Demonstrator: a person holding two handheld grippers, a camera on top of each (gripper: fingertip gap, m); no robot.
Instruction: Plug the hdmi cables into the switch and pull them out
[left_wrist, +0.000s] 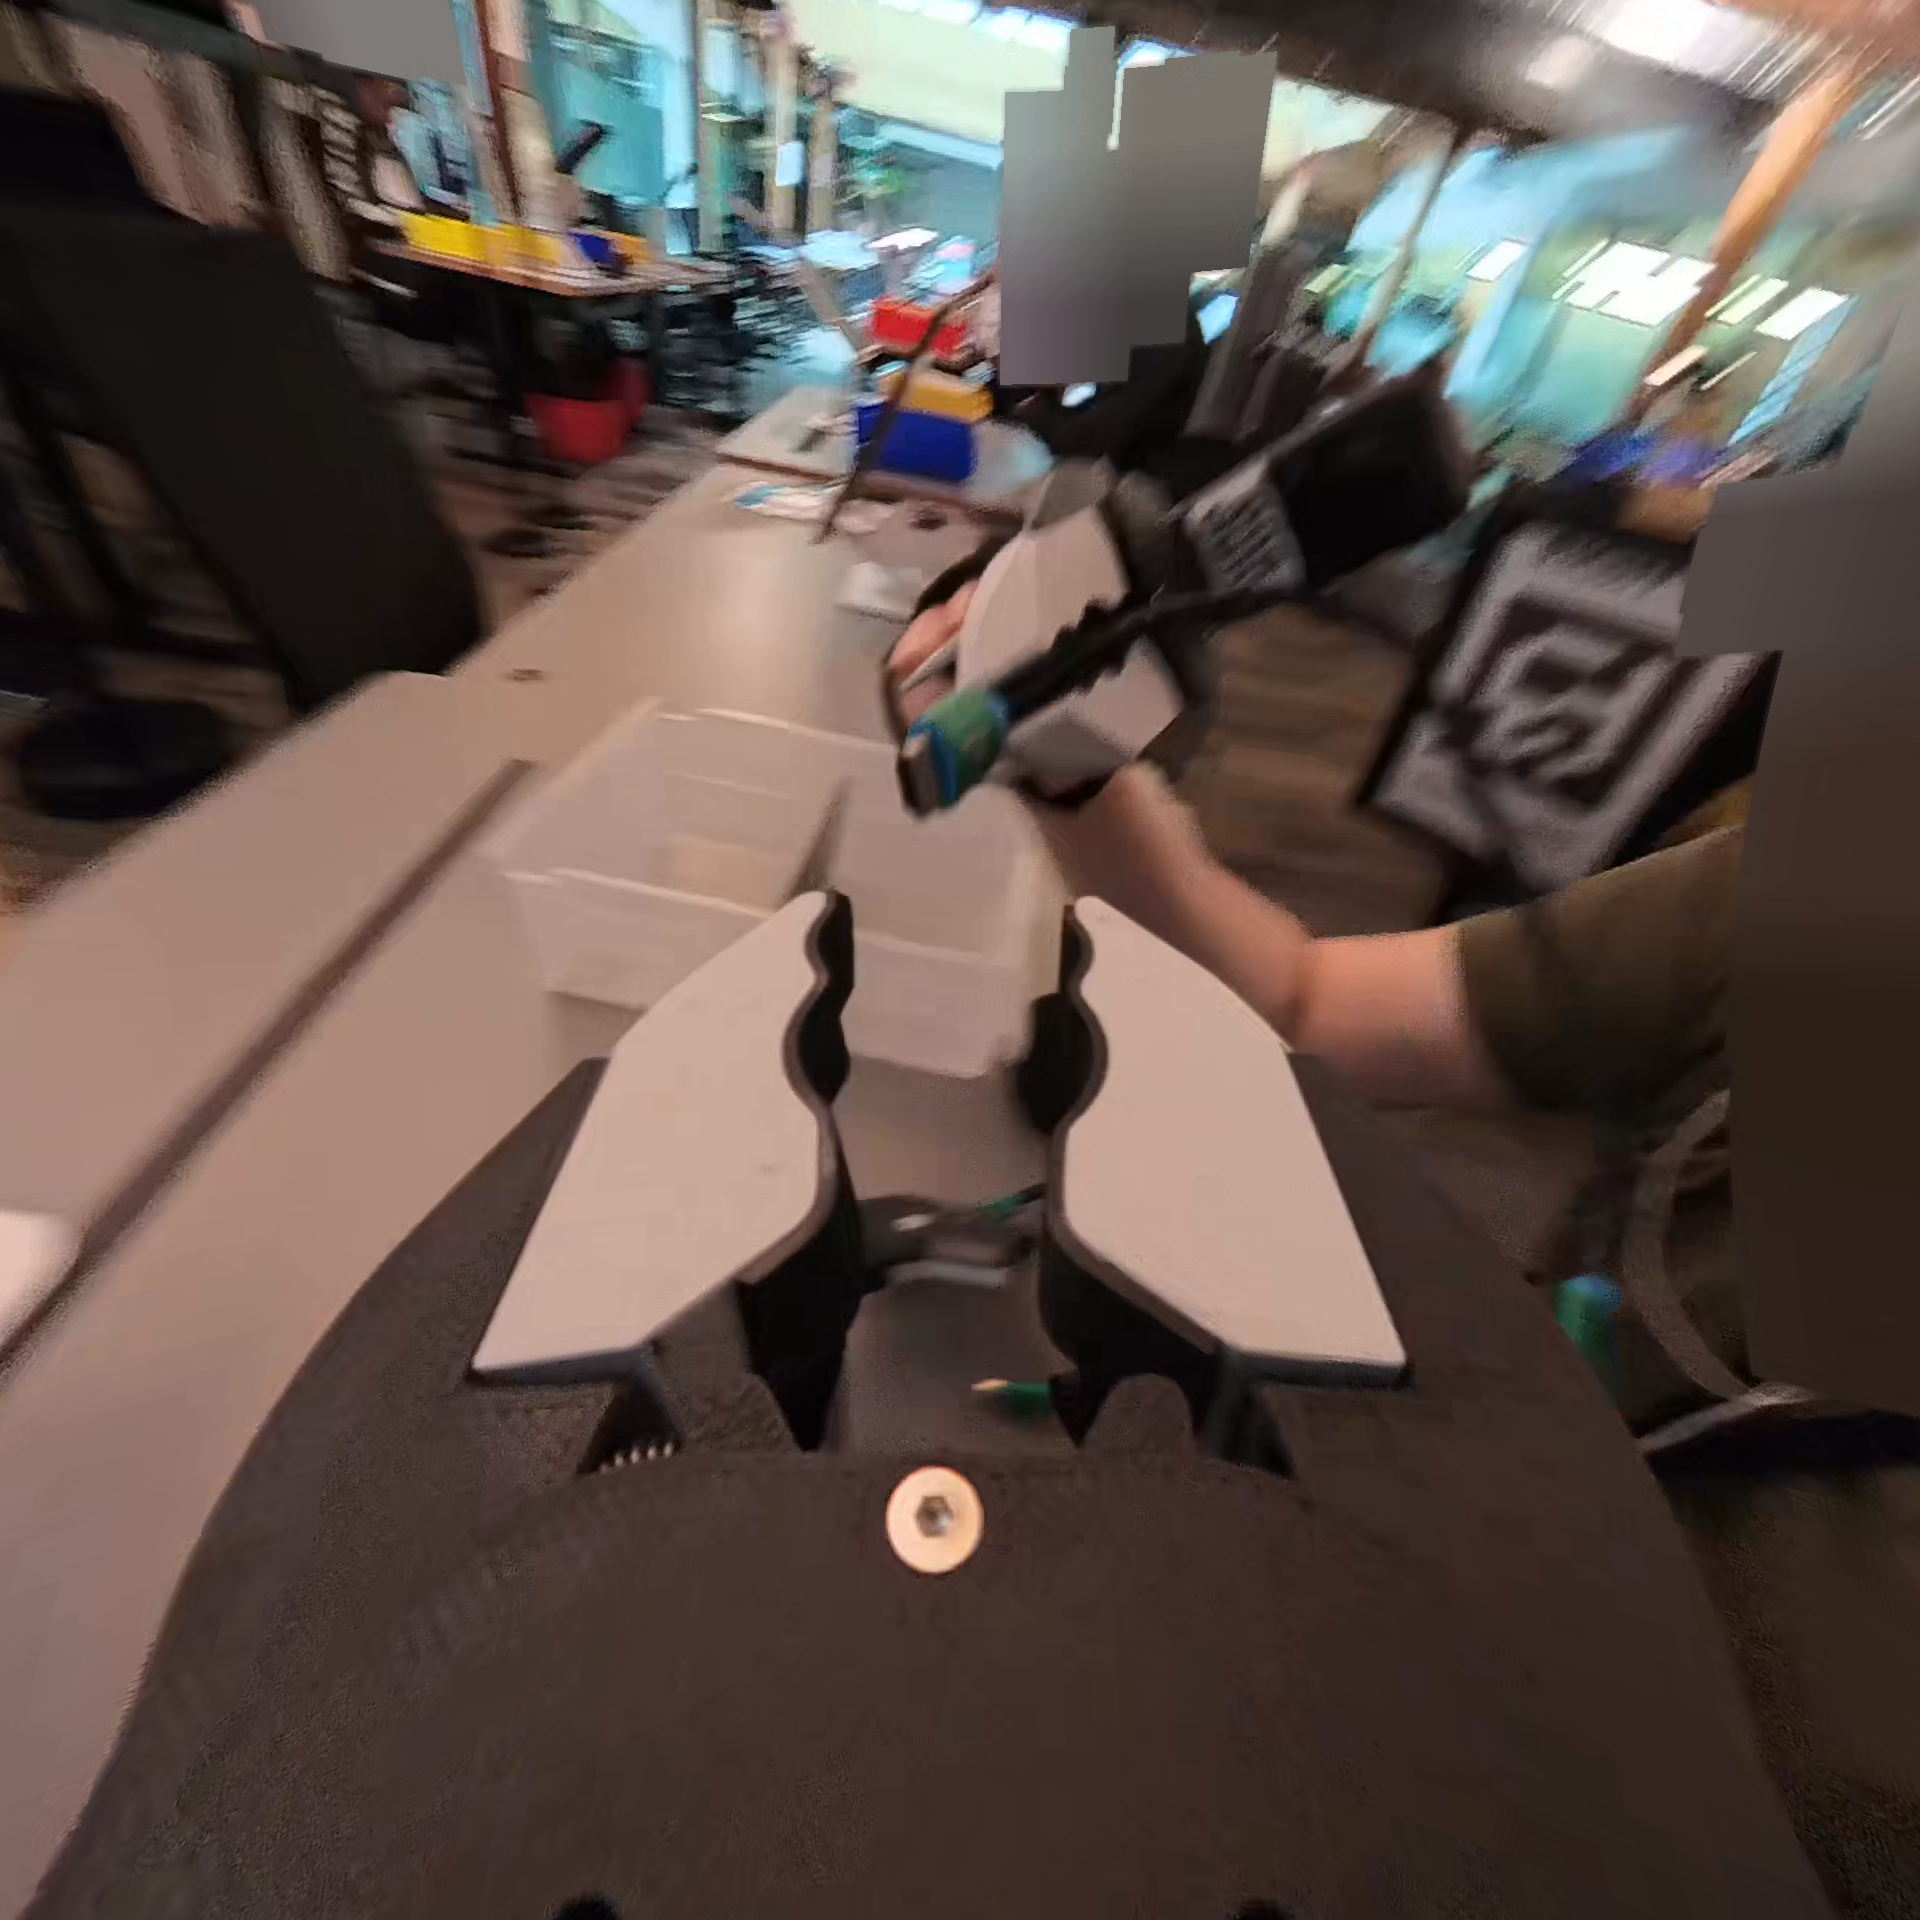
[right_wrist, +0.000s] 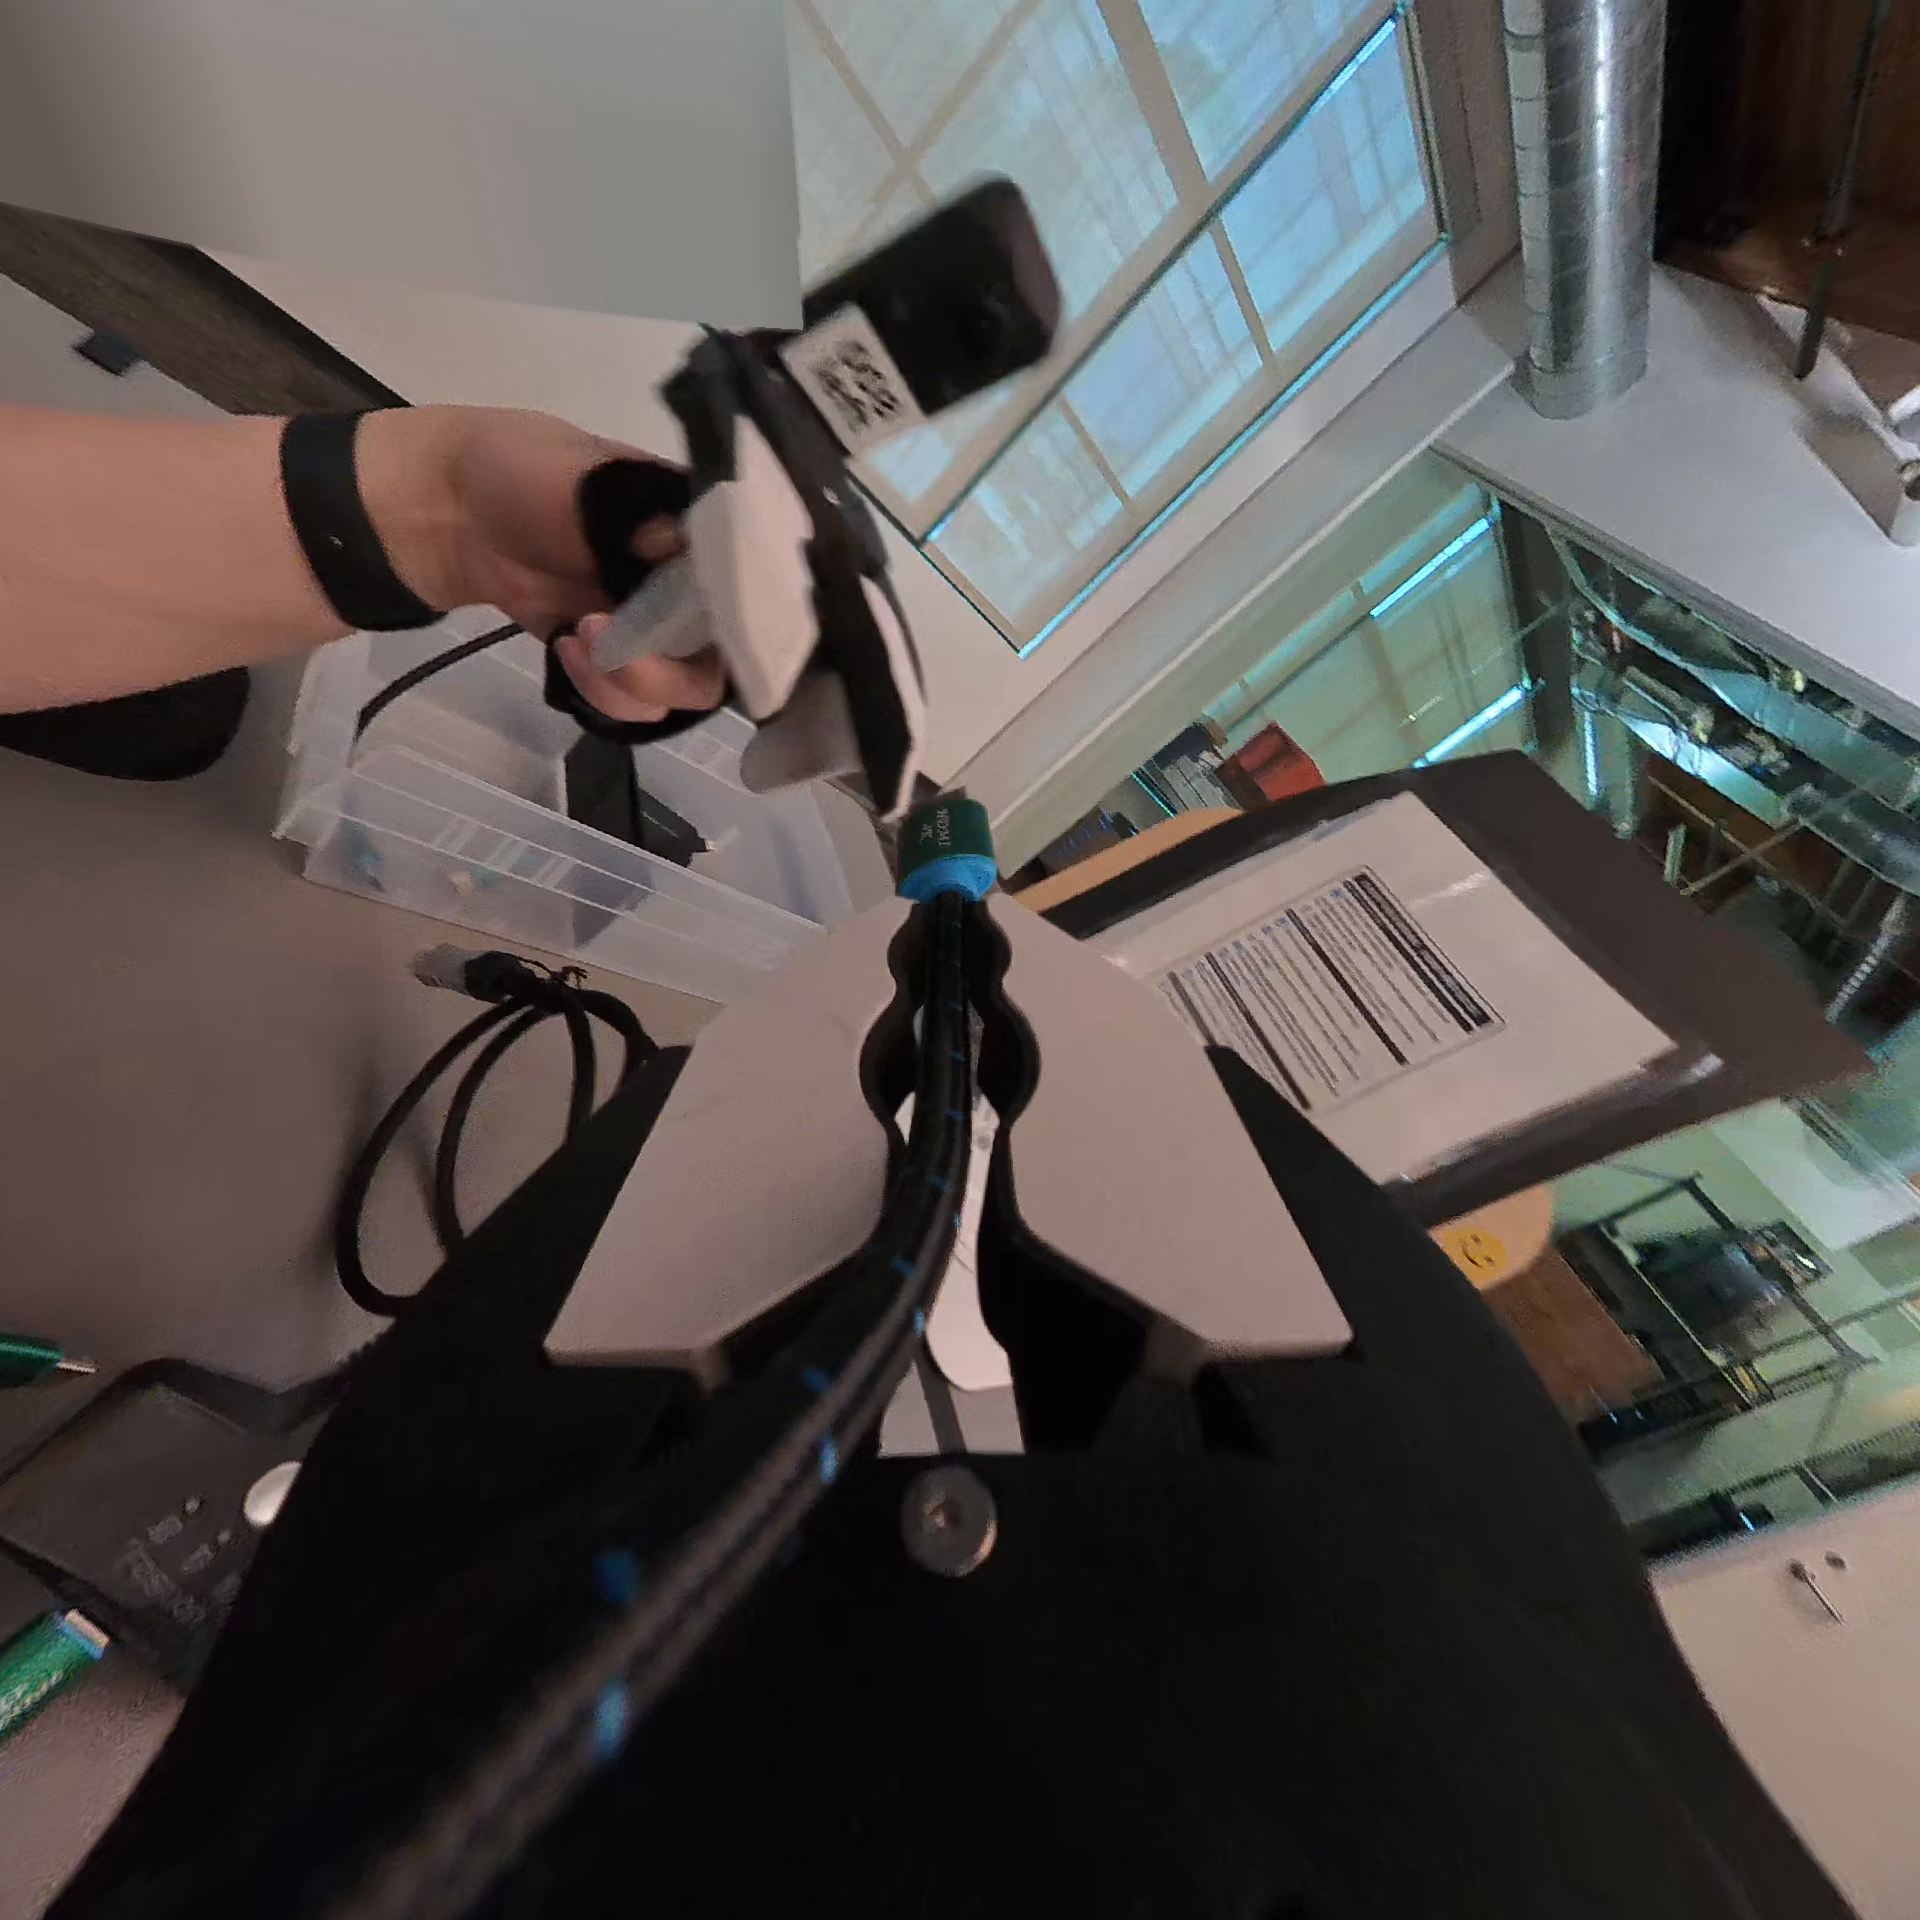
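Observation:
My right gripper (right_wrist: 943, 935) is shut on a black braided HDMI cable (right_wrist: 935, 1122). The cable's green and blue plug (right_wrist: 943, 847) sticks out past the fingertips, held up in the air. The left wrist view shows that gripper (left_wrist: 1023, 675) and plug (left_wrist: 951, 743) up to the right. My left gripper (left_wrist: 956, 914) is open and empty above the table. In the right wrist view it (right_wrist: 800, 582) is held by a hand just beyond the plug. The black switch (right_wrist: 135, 1496) lies at the lower left, with two green plugs (right_wrist: 31, 1361) (right_wrist: 42, 1673) beside it.
Clear plastic bins (left_wrist: 727, 862) (right_wrist: 499, 821) stand on the grey table (left_wrist: 260, 935). A coiled black cable (right_wrist: 468, 1122) with a silver plug lies near the switch. A dark board with a paper sheet (right_wrist: 1403, 997) is at the right. A person's forearm (left_wrist: 1351, 987) reaches in from the right.

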